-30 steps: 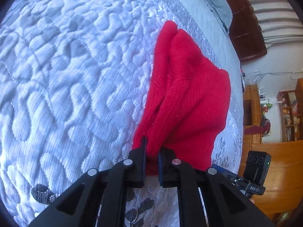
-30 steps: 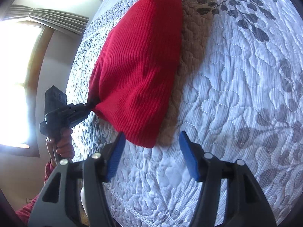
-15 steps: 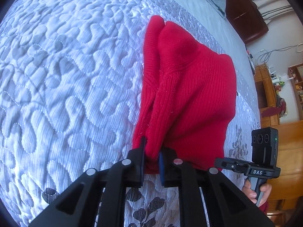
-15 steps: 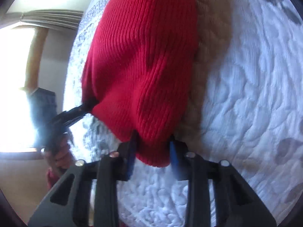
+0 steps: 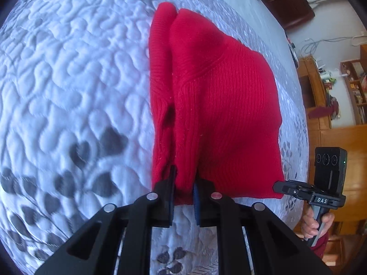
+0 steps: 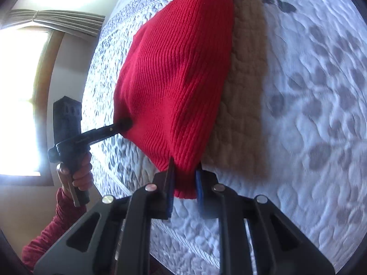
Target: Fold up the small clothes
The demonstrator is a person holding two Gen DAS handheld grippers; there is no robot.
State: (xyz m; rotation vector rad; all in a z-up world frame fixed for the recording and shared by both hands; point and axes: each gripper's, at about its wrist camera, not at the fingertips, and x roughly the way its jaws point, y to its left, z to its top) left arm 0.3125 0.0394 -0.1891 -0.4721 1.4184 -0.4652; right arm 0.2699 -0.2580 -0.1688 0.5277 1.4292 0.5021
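A red knit sweater (image 5: 220, 105) hangs stretched above the quilted bed, its far end resting on the quilt. My left gripper (image 5: 184, 184) is shut on one near corner of its hem, beside a folded sleeve (image 5: 160, 75). My right gripper (image 6: 185, 180) is shut on the other near corner of the sweater (image 6: 174, 73). The right gripper also shows in the left wrist view (image 5: 281, 186), pinching the hem's right corner. The left gripper shows in the right wrist view (image 6: 122, 123), gripping the sweater's left edge.
The bed's white-grey quilt (image 5: 68, 80) with leaf prints fills both views. The sweater casts a brown shadow on the quilt (image 6: 243, 105). A wooden cabinet and shelves (image 5: 332, 119) stand to the right of the bed. A bright window with curtains (image 6: 25, 91) lies to the left.
My right gripper moved in and shut on the sweater's near corner. Both grippers have since lifted and pulled the hem toward me; the sweater looks more stretched.
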